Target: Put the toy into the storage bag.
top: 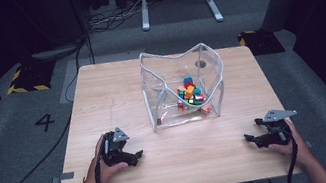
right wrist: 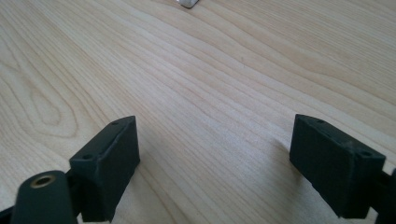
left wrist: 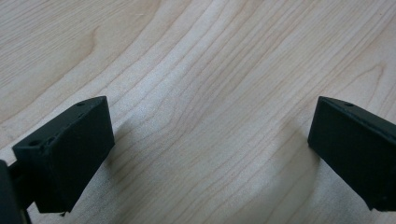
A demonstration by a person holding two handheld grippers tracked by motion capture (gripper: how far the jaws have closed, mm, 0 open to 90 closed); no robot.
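Note:
A clear plastic bag (top: 159, 79) with white edging stands open in the middle of the wooden table (top: 117, 99); several small coloured cubes (top: 190, 94) lie heaped inside it. My left gripper (top: 138, 156) rests on the table near the front left, held by a hand, jaws pointing right. In the left gripper view the left gripper (left wrist: 210, 149) is open over bare wood. My right gripper (top: 249, 138) rests at the front right, jaws pointing left. The right gripper view has the right gripper (right wrist: 215, 163) open with nothing between its jaws.
A small white piece (right wrist: 188, 3) lies on the wood at the top edge of the right gripper view. Beyond the table stand a white frame's legs (top: 143, 3), cables on grey carpet, and a floor mark "4" (top: 44, 122) at the left.

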